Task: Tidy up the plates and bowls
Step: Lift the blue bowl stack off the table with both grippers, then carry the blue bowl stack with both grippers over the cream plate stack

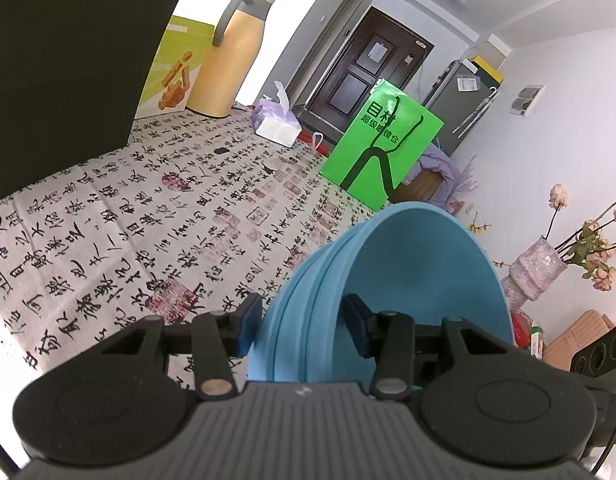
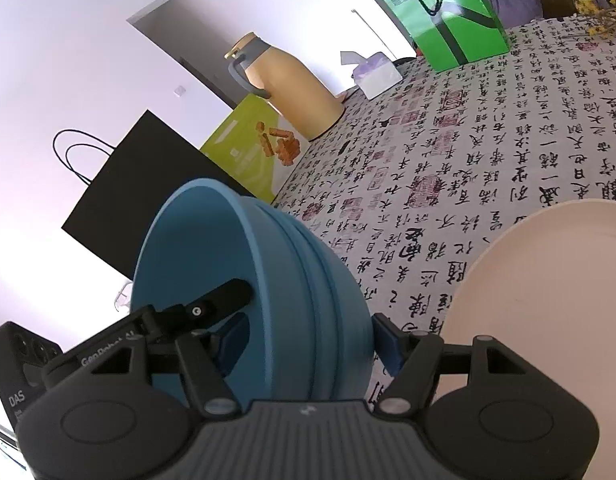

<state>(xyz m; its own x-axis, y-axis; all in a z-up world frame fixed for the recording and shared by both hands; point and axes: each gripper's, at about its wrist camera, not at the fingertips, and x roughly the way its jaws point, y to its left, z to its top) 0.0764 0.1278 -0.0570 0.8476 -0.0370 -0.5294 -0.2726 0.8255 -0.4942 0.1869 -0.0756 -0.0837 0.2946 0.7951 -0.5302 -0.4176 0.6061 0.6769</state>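
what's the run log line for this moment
left gripper: shut on blue bowls rim | right gripper: shut on opposite rim | cream plate: on table | stage: carrying stack

In the left wrist view the calligraphy tablecloth (image 1: 156, 216) lies bare from 9 to 12 o'clock. A black bag (image 1: 68, 60), snack box (image 1: 176, 76) and thermos (image 1: 232, 52) wall the 11 o'clock edge, a green bag (image 1: 384, 144) stands at 1. In the right wrist view a cream plate (image 2: 548, 292) blocks 3 o'clock

I am seeing white walls (image 1: 568, 92), a dark door (image 1: 364, 64), and a table cloth (image 1: 148, 216) covered in writing.
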